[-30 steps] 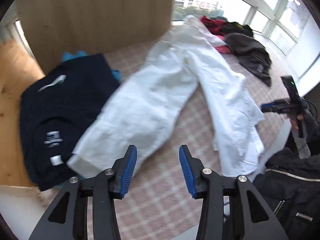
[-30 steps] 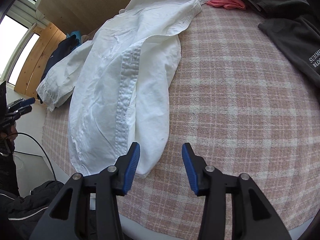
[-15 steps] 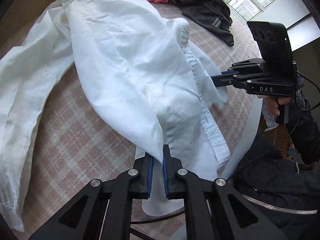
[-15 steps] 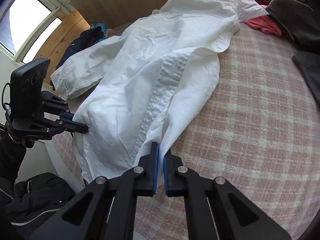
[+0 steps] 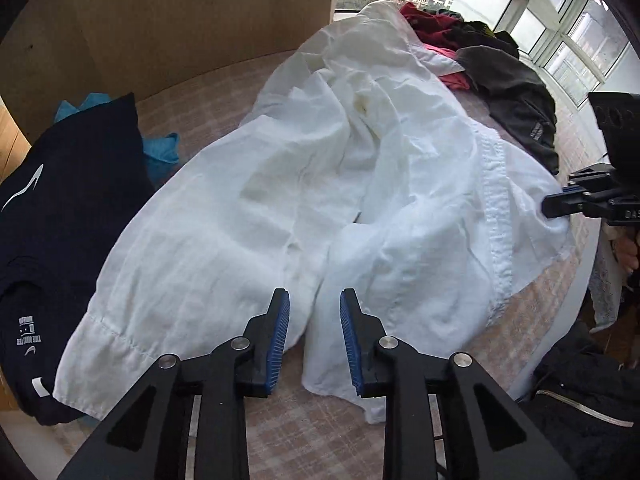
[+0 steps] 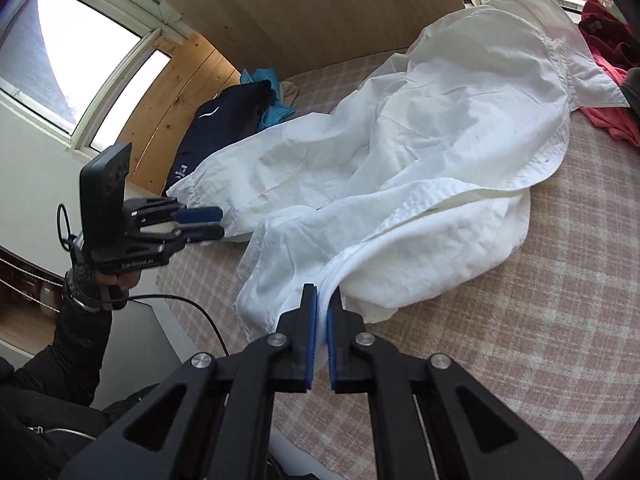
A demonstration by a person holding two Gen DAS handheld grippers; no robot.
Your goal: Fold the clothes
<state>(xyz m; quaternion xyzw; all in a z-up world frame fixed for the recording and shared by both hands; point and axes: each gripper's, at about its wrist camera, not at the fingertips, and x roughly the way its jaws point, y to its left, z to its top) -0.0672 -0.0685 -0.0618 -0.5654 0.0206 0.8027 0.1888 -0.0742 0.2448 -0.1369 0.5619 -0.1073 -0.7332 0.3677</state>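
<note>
A crumpled white shirt (image 5: 320, 184) lies spread across the pink checked cover (image 5: 320, 440). My left gripper (image 5: 314, 294) hovers over the shirt's near hem. Its jaws are opening, with cloth under the gap and neither blue pad pressing on it. In the right wrist view my left gripper (image 6: 221, 223) sits by the sleeve cuff. My right gripper (image 6: 323, 292) is shut on the edge of the white shirt (image 6: 420, 184), whose cloth runs up between the pads. The left wrist view shows my right gripper (image 5: 554, 206) pinching the shirt's right edge.
A navy T-shirt (image 5: 60, 220) and a blue cloth (image 5: 160, 152) lie at the left by the wooden panel (image 5: 180, 20). A dark grey garment (image 5: 516, 92) and red and pink clothes (image 5: 428, 24) are heaped near the windows. The person's black jacket (image 5: 580, 400) is beyond the surface's edge.
Both grippers closed on the shirt's hem half a second ago. Since then the left one has let go and drawn back, while the right one has kept its grip and shifted with the cloth.
</note>
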